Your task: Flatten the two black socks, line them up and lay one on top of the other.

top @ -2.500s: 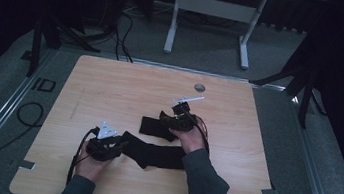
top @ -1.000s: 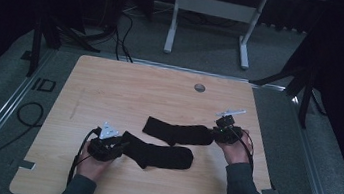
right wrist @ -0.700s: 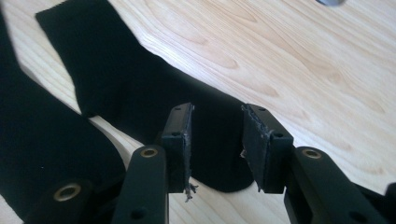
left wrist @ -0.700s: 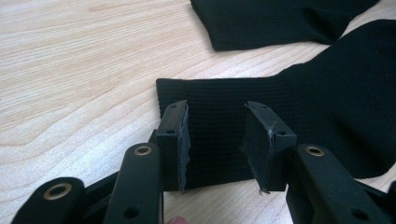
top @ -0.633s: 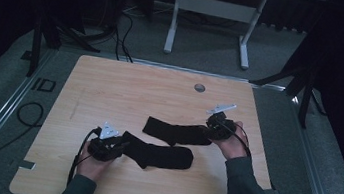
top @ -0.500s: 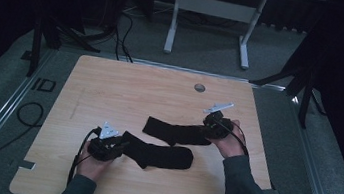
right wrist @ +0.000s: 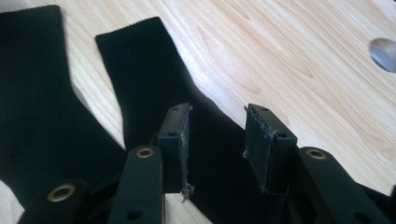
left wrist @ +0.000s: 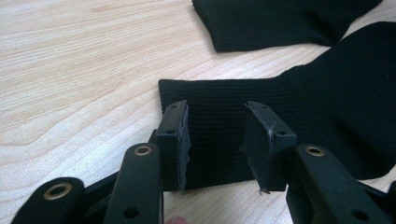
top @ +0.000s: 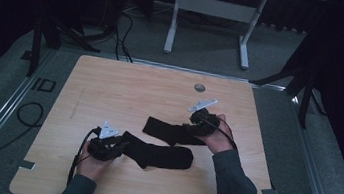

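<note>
Since the earlier picture the right gripper (top: 196,123) has come in from the right side of the tabletop (top: 125,88) toward its middle, and its jaws have just been opening, with the cloth of the farther sock (top: 170,130) lying under them but not pinched. The left gripper (top: 118,146) has kept its place at the near sock (top: 160,155).

In the high view both socks lie flat, side by side and slightly crossing. The left hand (top: 93,165) rests low on the wood behind its gripper; the right hand (top: 217,138) is a little raised, its forearm coming up from the lower right.

In the left gripper view, the left gripper (left wrist: 216,140) stands half open over the cuff end of the near sock (left wrist: 289,116); the pads sit on both sides of the ribbed cloth and do not press it. The other sock (left wrist: 275,21) lies just beyond, ahead.

In the right gripper view, the right gripper (right wrist: 217,140) is also half open, with the farther sock (right wrist: 154,84) stretching forward and to the left from between the jaws.

I judge that the socks are being laid out for pairing. The next move probably asks for each gripper to close on its sock end and lift one sock onto the other, keeping the cloth unwrinkled.
</note>
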Demonstrator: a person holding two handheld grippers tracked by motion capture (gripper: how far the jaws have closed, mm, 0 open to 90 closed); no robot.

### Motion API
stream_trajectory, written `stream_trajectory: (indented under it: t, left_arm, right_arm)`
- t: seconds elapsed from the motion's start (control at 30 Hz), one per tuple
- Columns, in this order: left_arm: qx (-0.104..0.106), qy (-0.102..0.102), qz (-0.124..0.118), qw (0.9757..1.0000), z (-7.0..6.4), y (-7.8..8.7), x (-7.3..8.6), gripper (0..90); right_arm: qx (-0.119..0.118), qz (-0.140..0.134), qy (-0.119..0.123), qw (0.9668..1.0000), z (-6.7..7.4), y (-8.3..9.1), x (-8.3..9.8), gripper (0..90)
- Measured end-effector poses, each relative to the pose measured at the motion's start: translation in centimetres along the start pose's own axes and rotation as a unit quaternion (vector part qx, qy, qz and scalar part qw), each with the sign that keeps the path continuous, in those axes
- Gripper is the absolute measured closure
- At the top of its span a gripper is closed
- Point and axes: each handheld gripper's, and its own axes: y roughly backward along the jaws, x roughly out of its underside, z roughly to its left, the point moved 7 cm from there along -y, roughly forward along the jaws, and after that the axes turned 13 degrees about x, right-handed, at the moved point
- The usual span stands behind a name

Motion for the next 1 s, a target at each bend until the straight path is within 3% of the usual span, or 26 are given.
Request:
stream_trajectory:
  t: [0.27, 0.53, 0.73, 1.0]
  left_arm:
    - [-0.001, -0.001, 0.000, 1.0000, 0.0, 0.0, 0.0, 60.7]
    - [-0.002, 0.001, -0.002, 1.0000, 0.1, 0.2, -0.1, 60.7]
    - [-0.001, 0.000, -0.001, 1.0000, 0.1, 0.1, -0.1, 60.7]
    - [-0.001, 0.000, -0.001, 1.0000, 0.1, 0.1, -0.1, 60.7]
  right_arm:
    - [-0.013, 0.005, 0.031, 0.9994, 1.9, -1.5, -1.0, 60.4]
    - [-0.019, 0.012, 0.080, 0.9965, 4.5, -3.1, -2.1, 62.5]
    - [-0.028, 0.035, 0.098, 0.9942, 5.6, -5.6, -1.8, 64.7]
    - [-0.059, 0.044, 0.095, 0.9928, 6.9, -7.4, -2.0, 54.3]
